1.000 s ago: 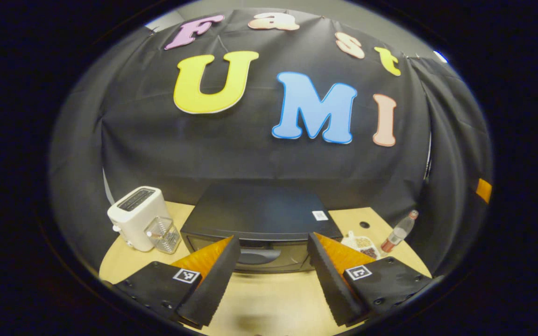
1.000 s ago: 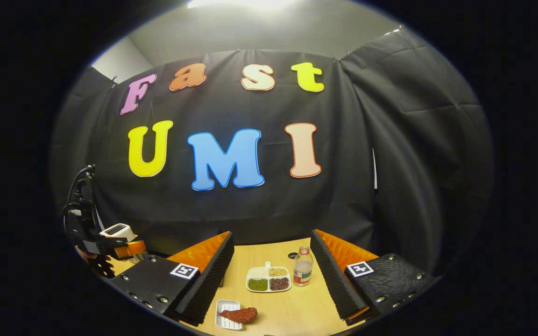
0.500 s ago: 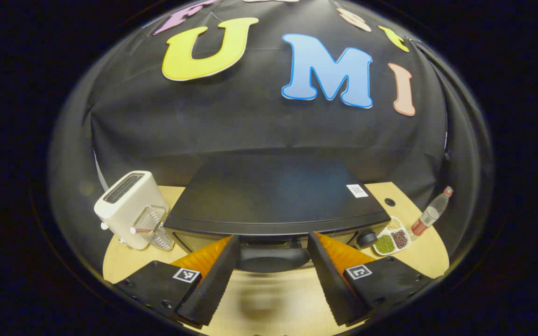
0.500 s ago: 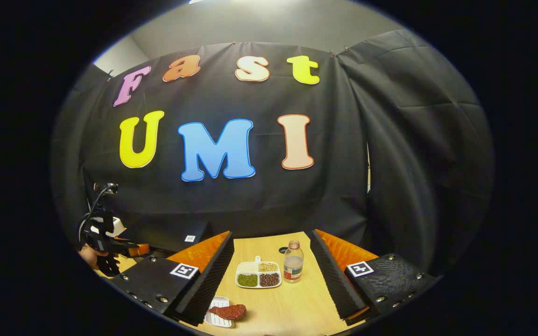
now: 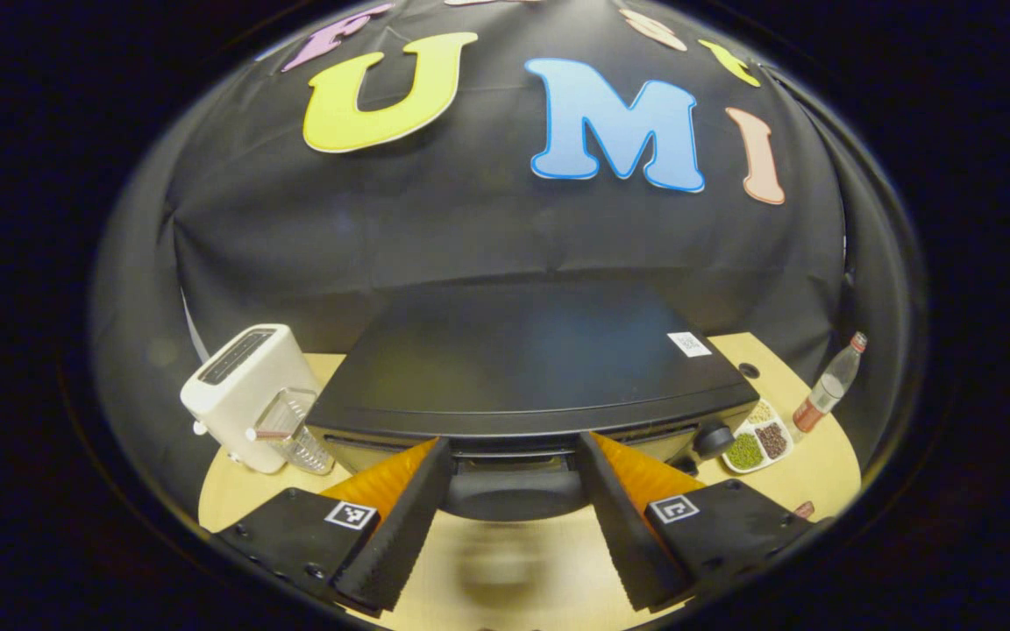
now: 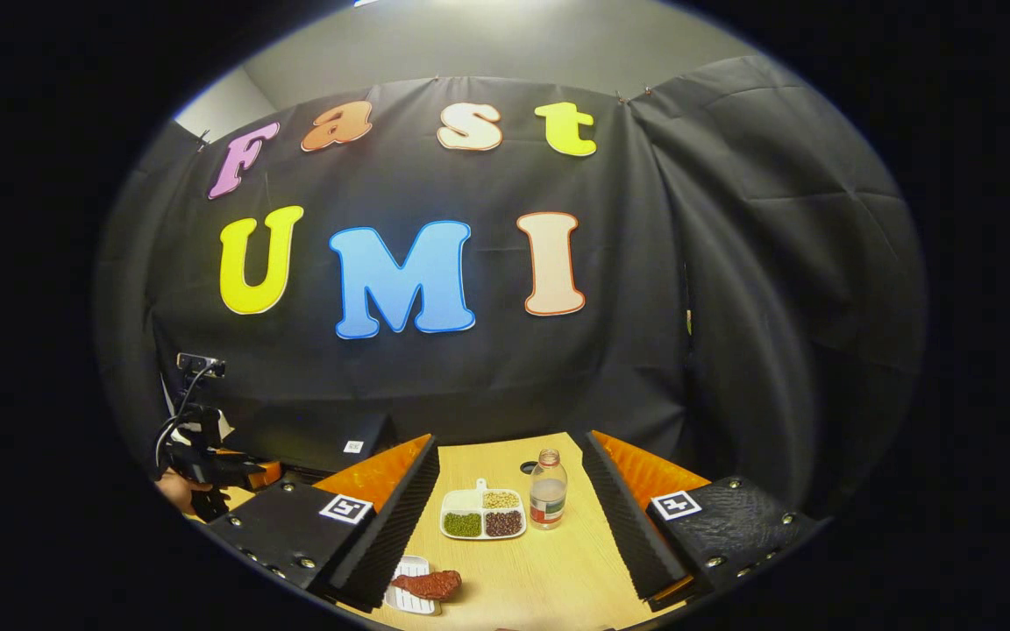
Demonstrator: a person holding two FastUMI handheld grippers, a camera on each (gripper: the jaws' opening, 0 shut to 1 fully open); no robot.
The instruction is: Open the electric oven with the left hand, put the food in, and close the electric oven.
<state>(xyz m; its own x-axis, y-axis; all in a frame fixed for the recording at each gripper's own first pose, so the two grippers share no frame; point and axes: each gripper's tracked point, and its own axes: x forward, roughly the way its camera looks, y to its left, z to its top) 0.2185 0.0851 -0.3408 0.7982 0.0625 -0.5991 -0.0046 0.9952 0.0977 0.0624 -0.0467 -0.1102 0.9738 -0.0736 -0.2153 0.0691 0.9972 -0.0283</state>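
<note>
A black electric oven stands in the middle of the left gripper view, its door shut. The dark curved door handle lies between the fingers of my left gripper, which is open around it with gaps on both sides. In the right gripper view a reddish piece of food rests on a small white dish near the table's front. My right gripper is open above the table, holding nothing. The left gripper and the hand holding it appear far left in that view, by the oven.
A white toaster and a clear glass container stand left of the oven. Right of it are a divided plate of beans and a small bottle. The wooden table has a round hole at the back.
My left gripper has moved forward to the oven, so the door handle now lies between its open fingers. The right gripper has shifted only slightly.
</note>
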